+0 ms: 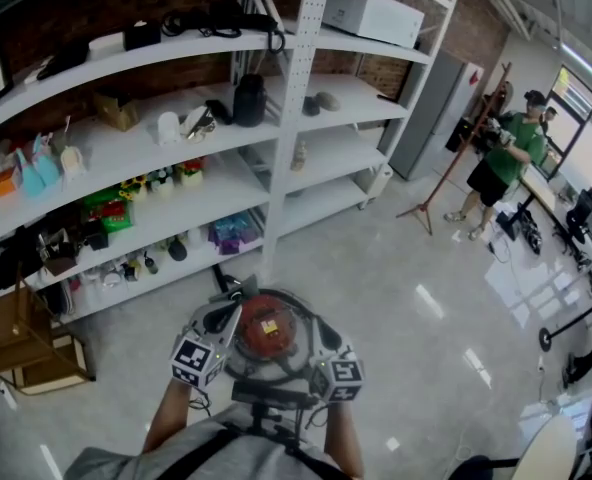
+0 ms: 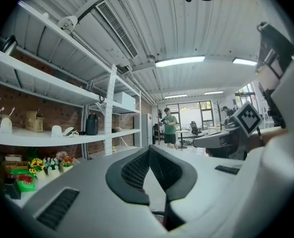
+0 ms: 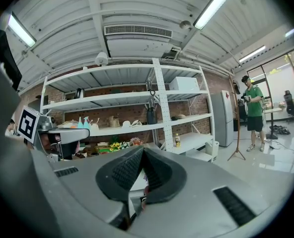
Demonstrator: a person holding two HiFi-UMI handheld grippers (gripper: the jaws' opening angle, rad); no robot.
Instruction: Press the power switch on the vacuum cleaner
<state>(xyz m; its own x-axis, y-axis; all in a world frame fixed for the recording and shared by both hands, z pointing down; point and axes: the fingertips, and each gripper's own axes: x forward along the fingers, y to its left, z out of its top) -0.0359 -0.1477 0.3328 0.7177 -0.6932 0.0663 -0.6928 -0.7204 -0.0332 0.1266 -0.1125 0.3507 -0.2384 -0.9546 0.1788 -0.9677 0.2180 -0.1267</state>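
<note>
Head view: left gripper (image 1: pixel 222 317) and right gripper (image 1: pixel 322 342) hang side by side above a round red vacuum (image 1: pixel 268 330) on the floor (image 1: pixel 406 298), near white shelves (image 1: pixel 348 92). Both grippers' jaws are pressed together at the tips, pinching nothing.

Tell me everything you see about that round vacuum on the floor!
The vacuum is round and squat, with a shiny red top that has a small pale label, and a dark ring round it. It stands upright on the grey floor before the white shelves. The left tongs and right tongs are over its sides, both shut. Whether they touch it can't be told.
</note>
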